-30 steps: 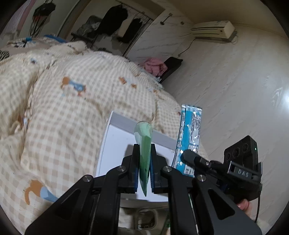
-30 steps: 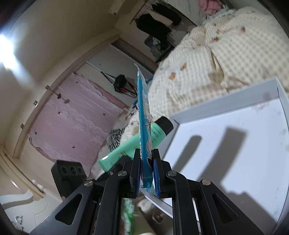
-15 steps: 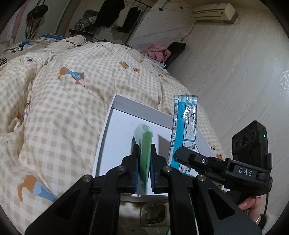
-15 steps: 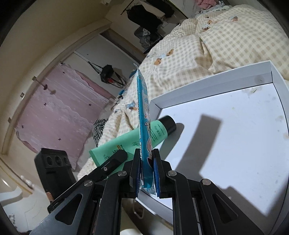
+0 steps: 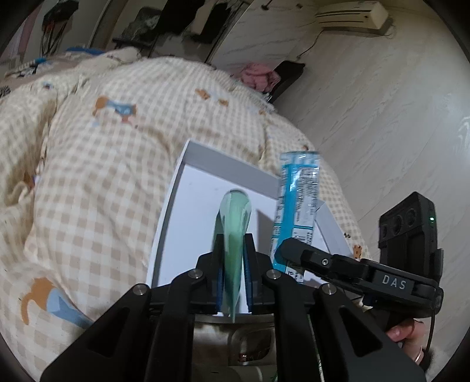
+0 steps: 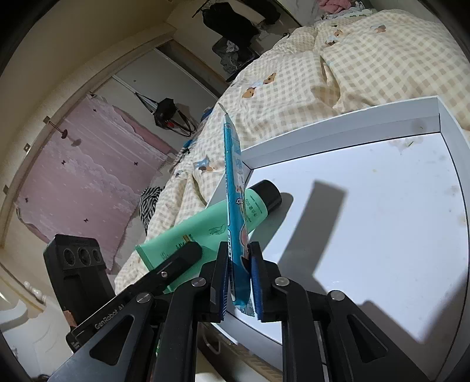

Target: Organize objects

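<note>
My left gripper (image 5: 232,249) is shut on a green tube (image 5: 233,223) with a black cap (image 6: 268,194), held over the near part of a white box (image 5: 223,164). The tube's cap end reaches over the box's corner (image 6: 249,164) in the right wrist view. My right gripper (image 6: 239,261) is shut on a long blue packet (image 6: 233,188), held upright above the box's near edge. In the left wrist view the blue packet (image 5: 298,202) stands just right of the green tube, with the right gripper (image 5: 289,254) below it.
The white box lies on a bed with a beige checked quilt (image 5: 102,164). Its floor (image 6: 382,211) is bare and lightly stained. A metal handle (image 5: 249,343) shows below the box's near edge. A pink curtain (image 6: 85,182) and hanging clothes (image 6: 235,17) are far off.
Both grippers have come lower and closer over the white box. The tube's cap now reaches over the box's corner. Both grips are unchanged.
</note>
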Action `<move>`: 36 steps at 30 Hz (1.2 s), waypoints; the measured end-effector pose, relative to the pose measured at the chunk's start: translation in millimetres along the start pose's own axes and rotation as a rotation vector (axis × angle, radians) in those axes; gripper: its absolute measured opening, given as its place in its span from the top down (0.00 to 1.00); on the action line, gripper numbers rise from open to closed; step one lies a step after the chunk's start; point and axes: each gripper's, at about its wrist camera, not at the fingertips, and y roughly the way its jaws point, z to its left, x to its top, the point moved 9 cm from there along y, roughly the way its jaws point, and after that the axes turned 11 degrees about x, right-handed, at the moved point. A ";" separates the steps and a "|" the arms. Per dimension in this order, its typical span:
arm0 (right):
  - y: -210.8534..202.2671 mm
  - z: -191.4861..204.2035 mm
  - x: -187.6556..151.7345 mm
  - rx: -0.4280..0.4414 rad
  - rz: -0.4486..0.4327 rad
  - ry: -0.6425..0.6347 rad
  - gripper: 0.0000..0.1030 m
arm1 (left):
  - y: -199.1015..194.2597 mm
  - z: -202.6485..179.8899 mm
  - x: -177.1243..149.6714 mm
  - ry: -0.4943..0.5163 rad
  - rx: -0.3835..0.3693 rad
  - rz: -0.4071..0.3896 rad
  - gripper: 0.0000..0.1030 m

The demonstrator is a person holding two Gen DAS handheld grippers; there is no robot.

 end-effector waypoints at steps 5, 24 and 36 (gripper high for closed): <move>-13.4 -3.0 2.9 -0.103 -0.040 -0.020 0.54 | -6.7 -0.2 2.8 0.010 0.037 -0.023 0.44; -146.7 118.0 17.1 -0.203 -0.171 -0.293 0.00 | -128.6 -60.9 54.5 0.325 0.047 -0.298 0.14; -229.5 229.6 -61.3 -0.383 -0.239 -0.603 0.00 | -214.9 -75.8 44.5 0.386 -0.009 -0.390 0.02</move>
